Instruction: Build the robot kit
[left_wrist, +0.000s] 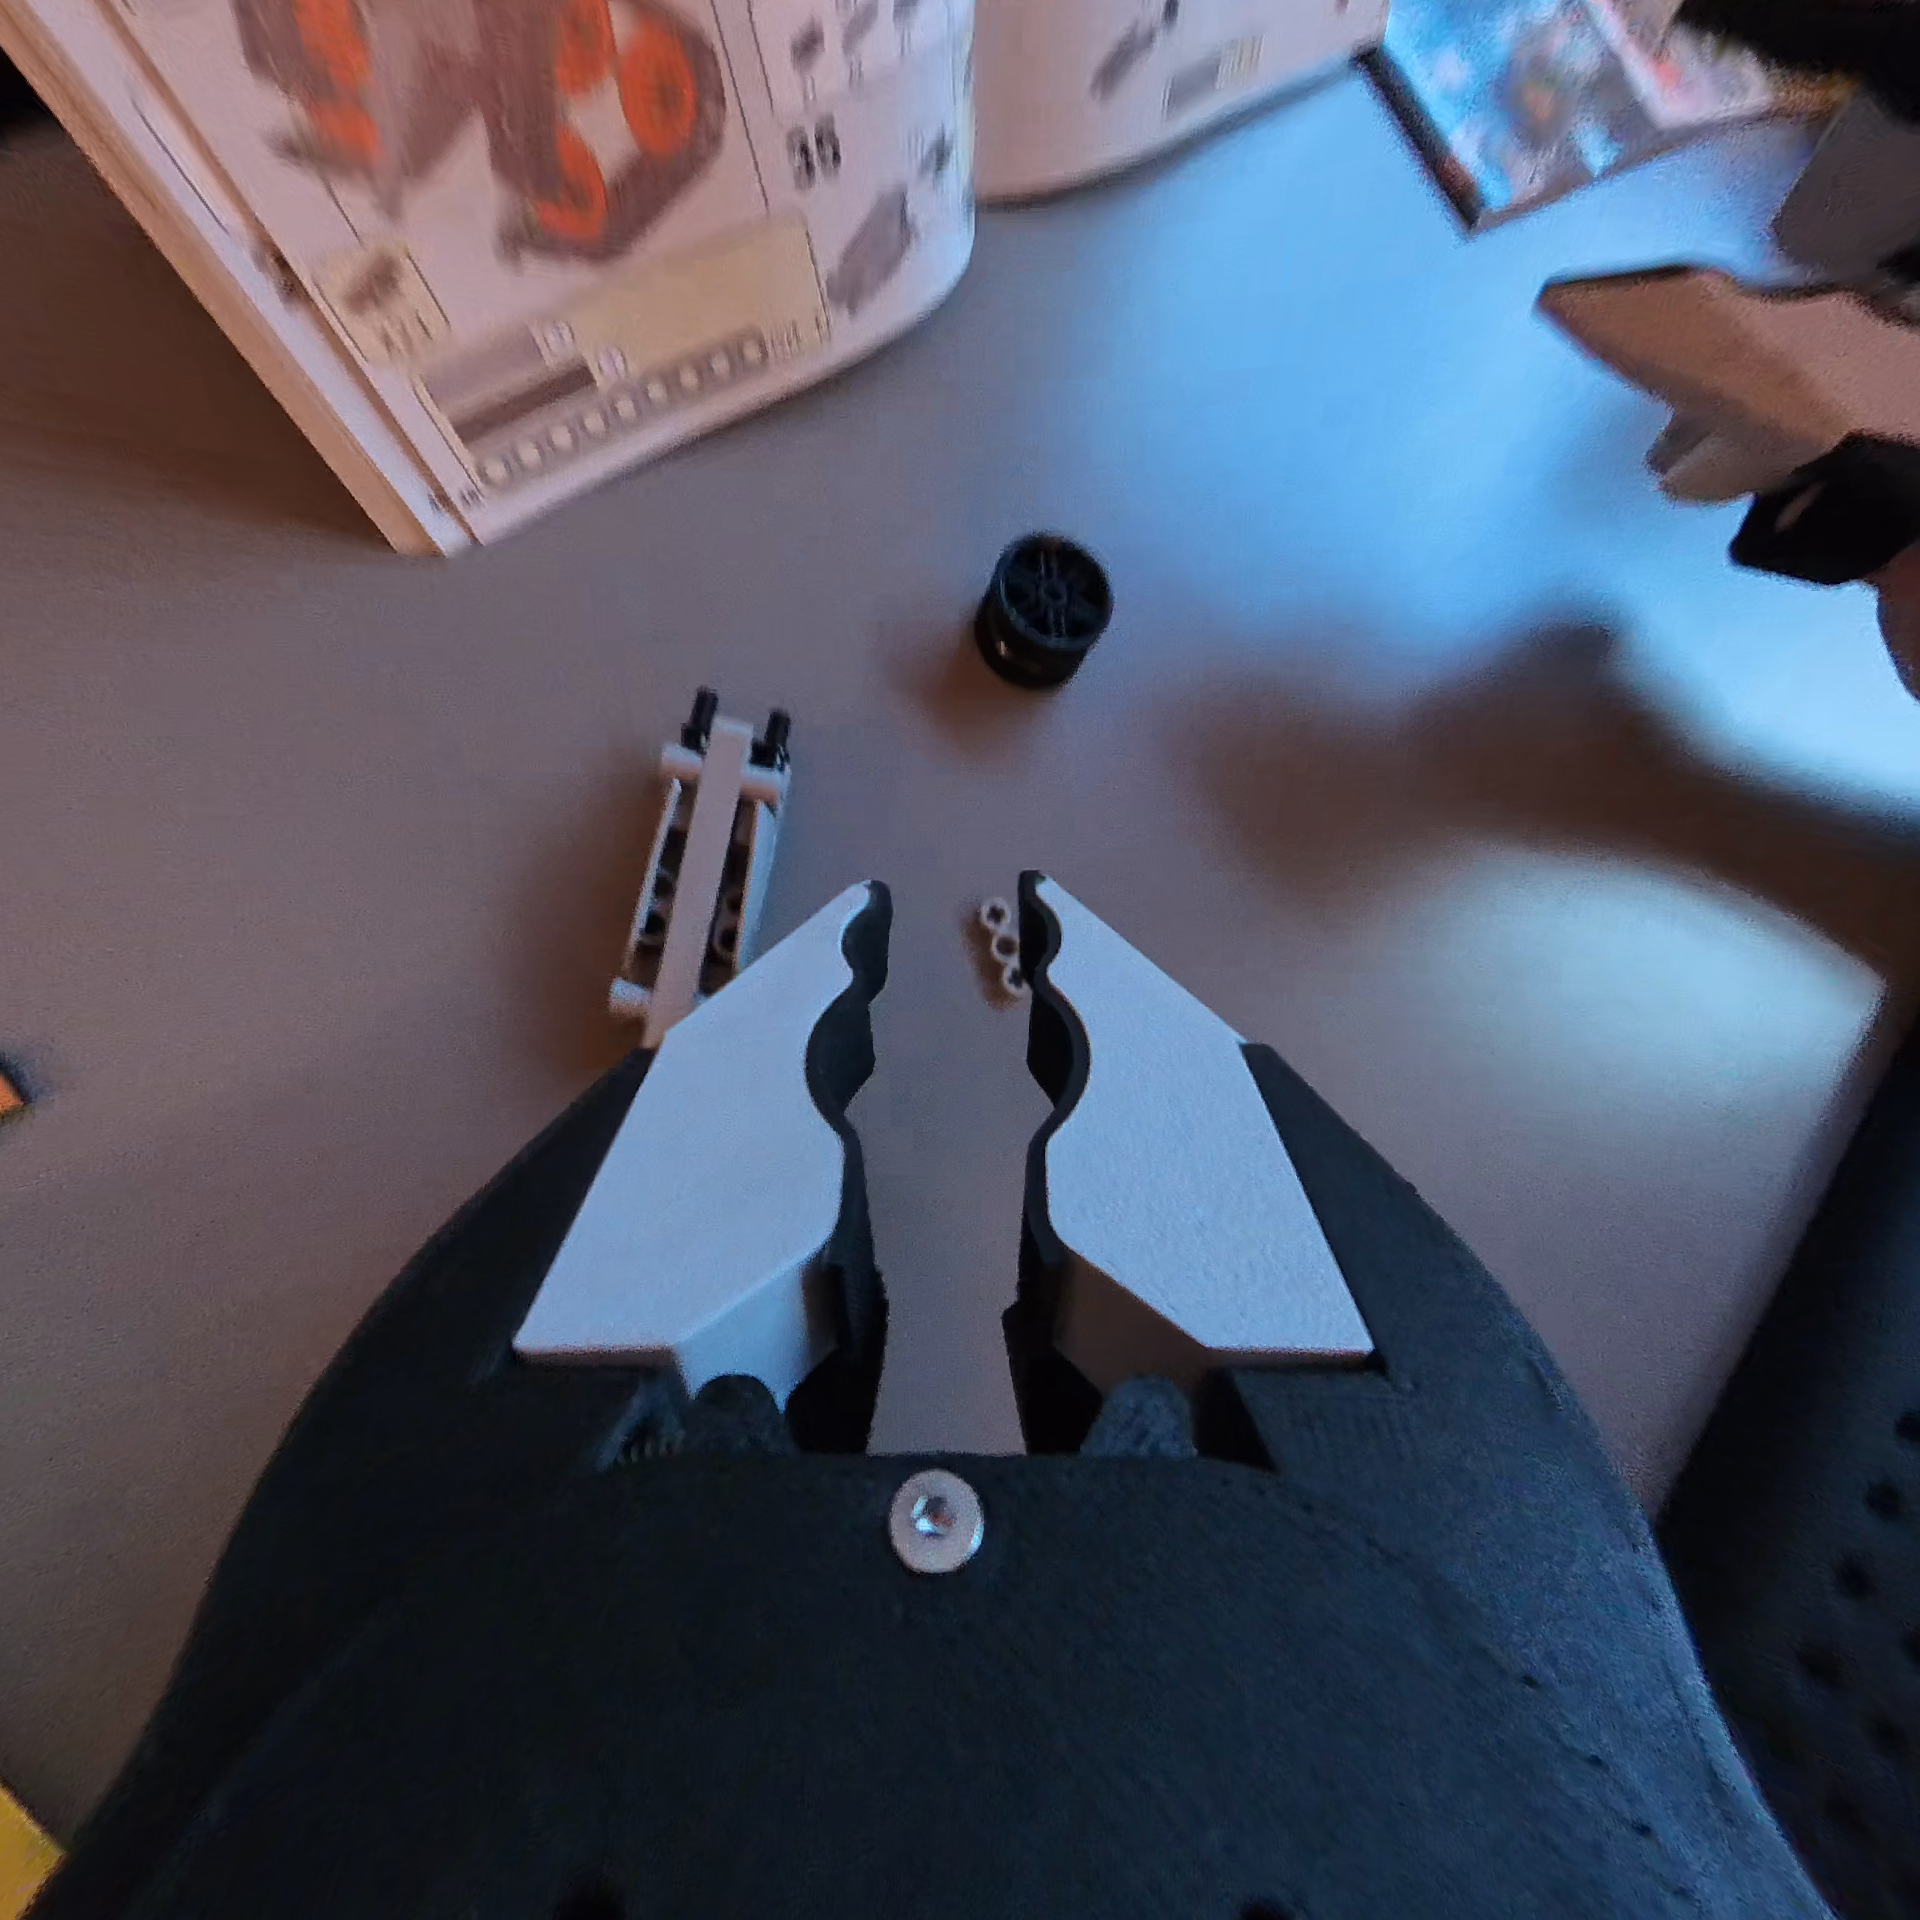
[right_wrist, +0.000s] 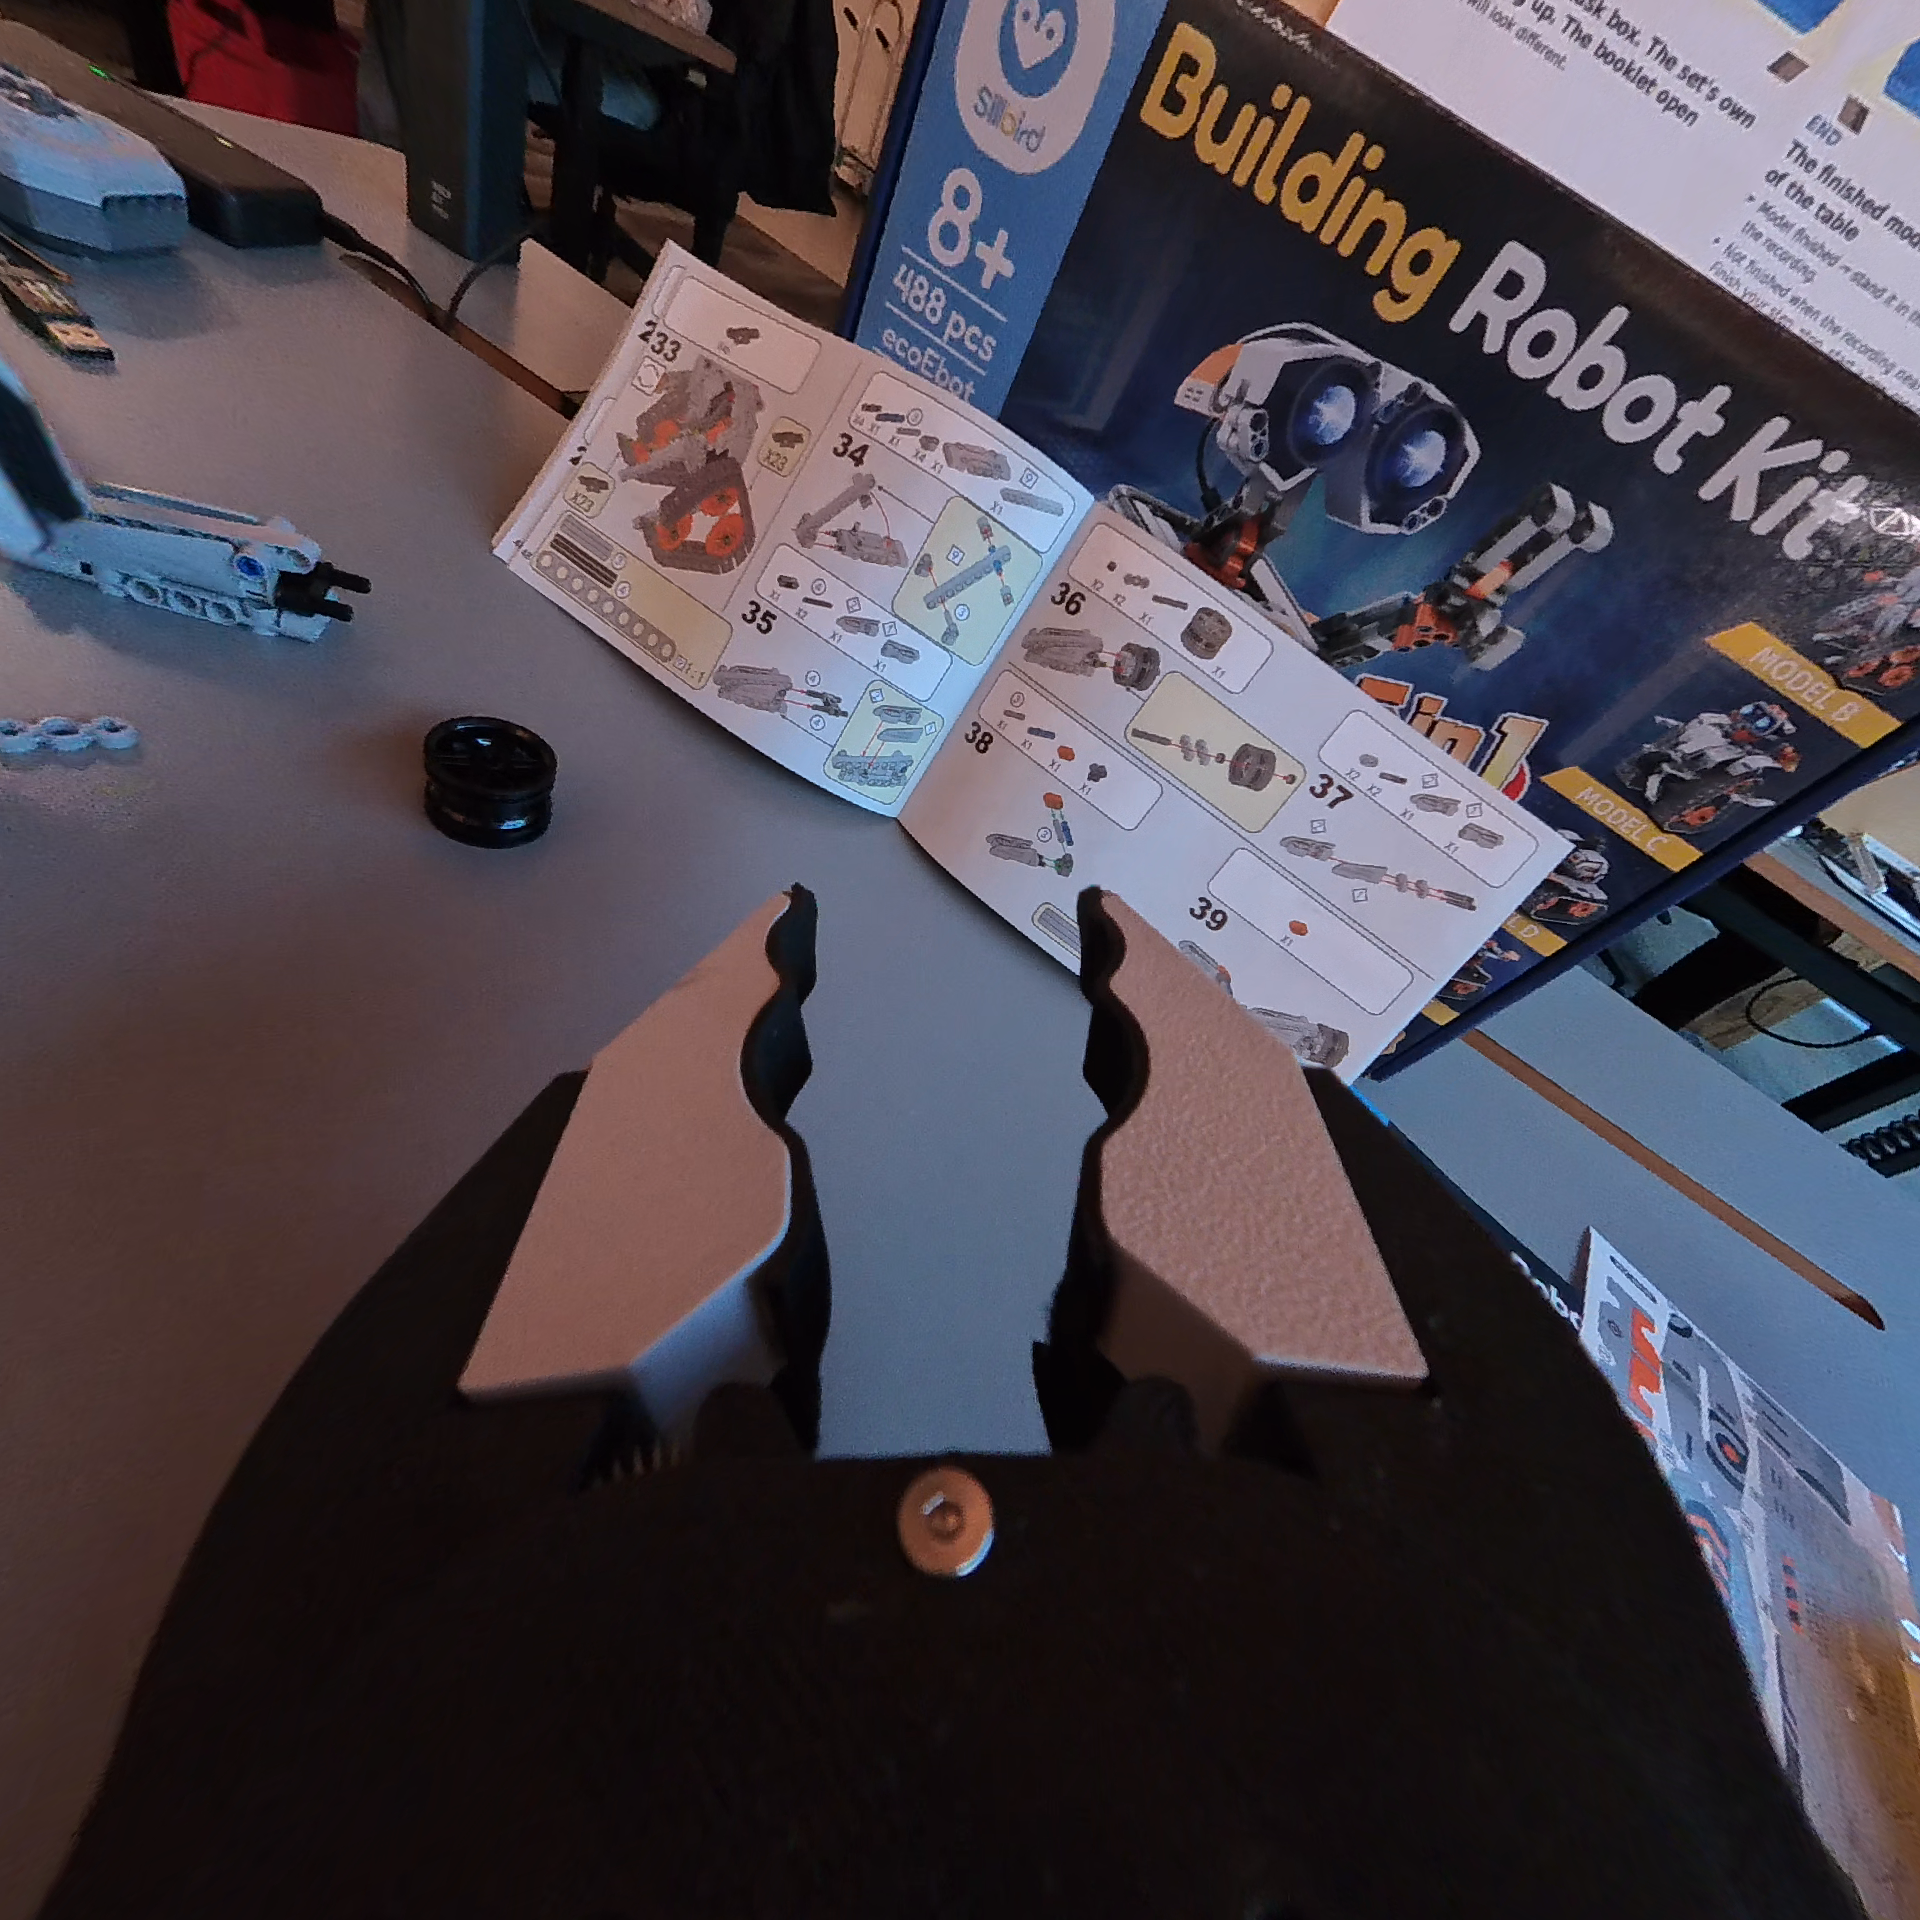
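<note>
My left gripper (left_wrist: 954, 894) is open and empty, hovering low over the grey table (left_wrist: 312, 935). A small pale three-hole beam (left_wrist: 1000, 951) lies just inside its right fingertip. A grey beam assembly with black pins (left_wrist: 701, 862) lies just left of its left finger. A black wheel hub (left_wrist: 1044, 611) stands farther ahead. My right gripper (right_wrist: 943, 914) is open and empty above the table, its right finger overlapping the open instruction booklet (right_wrist: 935, 644). In the right wrist view the wheel hub (right_wrist: 488, 781) sits ahead to the left, with the beam assembly (right_wrist: 197, 577) and the three-hole beam (right_wrist: 62, 736) beyond.
The kit box (right_wrist: 1455, 436) stands upright behind the booklet. The booklet also shows in the left wrist view (left_wrist: 540, 260). The right gripper (left_wrist: 1766, 416) shows blurred at the far right of the left wrist view. Devices and cables (right_wrist: 239, 197) lie at the table's far left. The black wheel hub (left_wrist: 1044, 611) lies around 8 cm away from my left fingertips. Seen from the right wrist view (right_wrist: 471, 750) as well.
</note>
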